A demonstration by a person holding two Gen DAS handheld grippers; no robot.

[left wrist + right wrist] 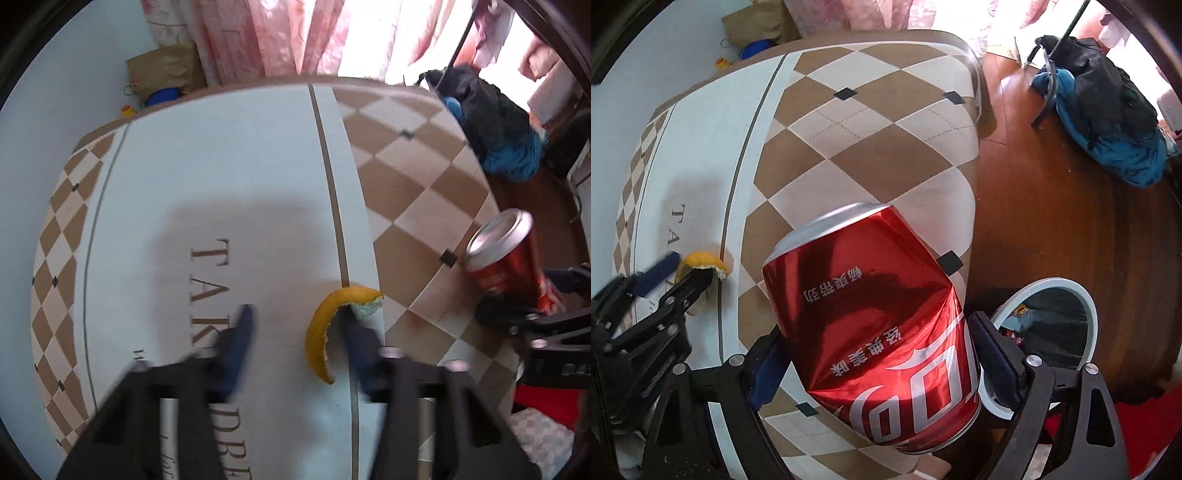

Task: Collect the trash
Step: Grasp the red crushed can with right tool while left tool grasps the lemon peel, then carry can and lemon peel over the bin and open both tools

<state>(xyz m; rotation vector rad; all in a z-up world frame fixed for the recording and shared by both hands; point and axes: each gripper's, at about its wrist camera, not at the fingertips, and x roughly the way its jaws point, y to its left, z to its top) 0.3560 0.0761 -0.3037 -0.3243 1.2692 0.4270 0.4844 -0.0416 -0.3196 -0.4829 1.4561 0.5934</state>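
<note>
A curled orange peel (pixel 322 325) lies on the white band of the tablecloth (pixel 229 166). My left gripper (pixel 299 321) stands open around it, and the peel rests close against the right blue pad (pixel 360 350). In the right wrist view the peel (pixel 701 260) and the left gripper (pixel 685 275) show at the left. A dented red soda can (pixel 879 325) is tilted above the table's right edge, with my right gripper (pixel 882 362) shut on it. The can (pixel 506 258) and right gripper (pixel 532 295) also appear at the right of the left wrist view.
A white-rimmed bin (pixel 1089 306) with trash inside stands on the wooden floor (pixel 1052 206), just right of the can. A black and blue backpack (pixel 1108 122) lies further back. A paper bag (pixel 166 70) leans by the wall beyond the table.
</note>
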